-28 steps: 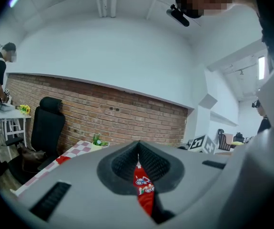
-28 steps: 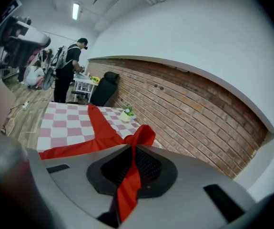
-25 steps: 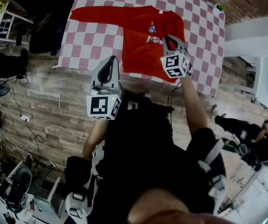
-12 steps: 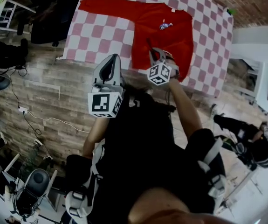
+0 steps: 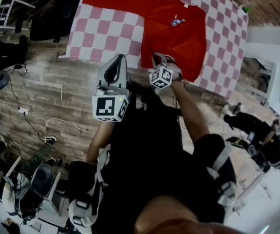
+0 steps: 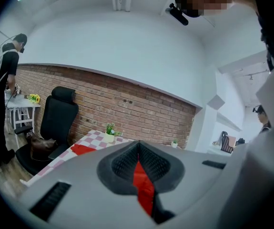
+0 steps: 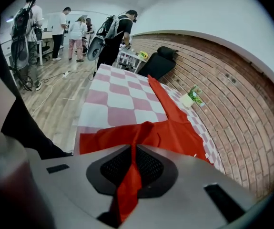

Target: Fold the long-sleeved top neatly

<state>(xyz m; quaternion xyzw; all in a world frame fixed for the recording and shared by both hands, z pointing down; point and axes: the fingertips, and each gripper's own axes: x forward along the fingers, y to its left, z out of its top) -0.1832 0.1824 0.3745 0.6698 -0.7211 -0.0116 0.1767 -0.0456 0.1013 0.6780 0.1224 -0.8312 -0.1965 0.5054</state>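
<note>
The red long-sleeved top (image 5: 178,38) lies flat on the pink-and-white checked table (image 5: 105,33), one sleeve (image 5: 113,1) stretched out to the left. My right gripper (image 5: 159,57) hangs over the top's near hem. In the right gripper view it (image 7: 136,149) is shut on a pinched ridge of the red cloth (image 7: 175,132), which runs up from the table into the jaws. My left gripper (image 5: 116,58) is shut and hovers off the table's near edge, left of the top. Its own view (image 6: 137,147) shows red in the slit between the jaws; no cloth hangs from it.
A black office chair (image 5: 47,18) stands left of the table beside a small white side table (image 5: 6,13). A potted plant (image 7: 192,97) sits at the table's far end by the brick wall. Several people (image 7: 117,32) stand further off. A cable (image 5: 37,123) trails on the floor.
My right gripper has come down from beside the top's printed chest to its near hem, carrying red cloth with it. The left gripper has shifted only a little.
</note>
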